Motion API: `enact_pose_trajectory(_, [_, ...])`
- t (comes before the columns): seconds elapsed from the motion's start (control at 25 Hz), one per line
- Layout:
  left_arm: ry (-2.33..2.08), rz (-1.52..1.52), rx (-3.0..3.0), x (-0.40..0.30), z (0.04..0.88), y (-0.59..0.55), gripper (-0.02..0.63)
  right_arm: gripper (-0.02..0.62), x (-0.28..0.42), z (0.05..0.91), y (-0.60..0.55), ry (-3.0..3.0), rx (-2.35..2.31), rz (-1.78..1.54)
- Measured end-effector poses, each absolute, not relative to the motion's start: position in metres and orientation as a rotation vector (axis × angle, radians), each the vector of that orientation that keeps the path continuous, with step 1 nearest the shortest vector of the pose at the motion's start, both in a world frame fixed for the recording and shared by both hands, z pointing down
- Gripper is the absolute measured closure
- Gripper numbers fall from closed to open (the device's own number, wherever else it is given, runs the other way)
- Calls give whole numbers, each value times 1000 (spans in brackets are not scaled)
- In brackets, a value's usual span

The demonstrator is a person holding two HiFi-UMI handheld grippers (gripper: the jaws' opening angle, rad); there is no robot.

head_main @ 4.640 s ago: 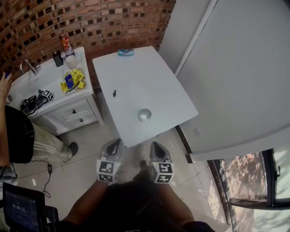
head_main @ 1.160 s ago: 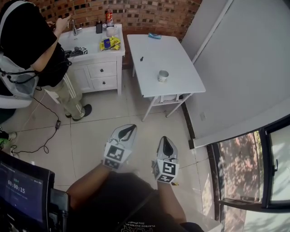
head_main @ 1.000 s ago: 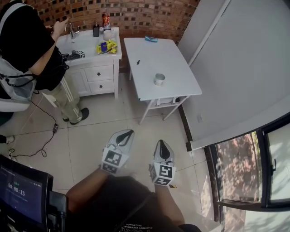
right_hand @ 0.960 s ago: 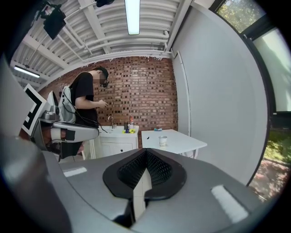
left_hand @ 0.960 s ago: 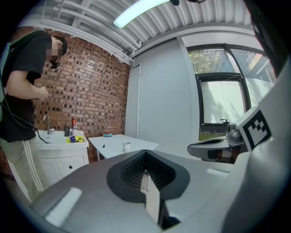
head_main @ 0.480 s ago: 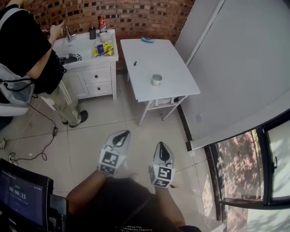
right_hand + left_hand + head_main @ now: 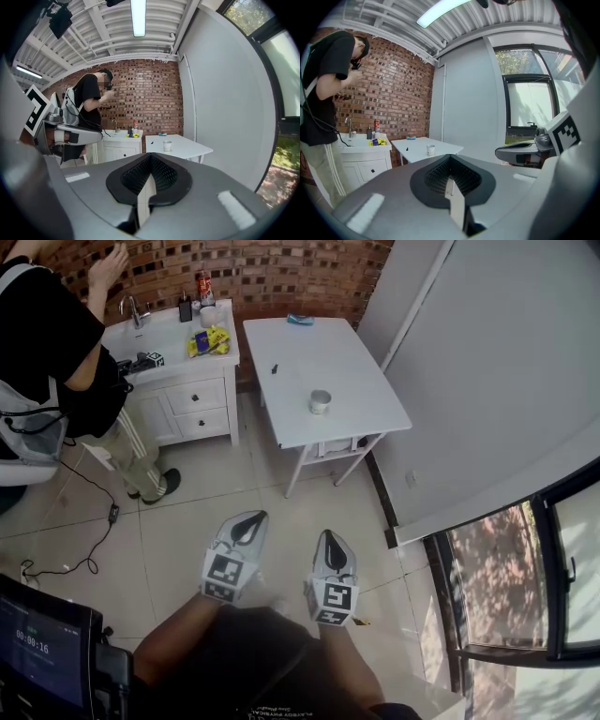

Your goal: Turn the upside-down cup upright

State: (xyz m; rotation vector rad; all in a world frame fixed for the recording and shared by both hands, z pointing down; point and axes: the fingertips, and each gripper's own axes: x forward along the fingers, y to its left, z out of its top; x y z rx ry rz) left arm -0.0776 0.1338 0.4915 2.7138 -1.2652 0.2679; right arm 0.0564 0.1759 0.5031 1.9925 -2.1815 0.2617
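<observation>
Head view looks steeply down; both gripper views face the same far table [image 7: 347, 362]

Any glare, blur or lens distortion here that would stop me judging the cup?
Head view: sharp and evenly lit, straight edges bowed by the wide lens; the cup is small but clear. Left gripper view: fisheye with dark corners, window blown out, cup tiny. Right gripper view: same fisheye, ceiling light glaring, cup tiny.
</observation>
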Motion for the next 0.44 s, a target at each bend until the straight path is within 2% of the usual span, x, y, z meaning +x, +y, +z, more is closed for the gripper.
enact_pose_trajectory(0.44, [-1261,280,2720,-76,494,134,609,584,54,505,174,-2188,1987,251])
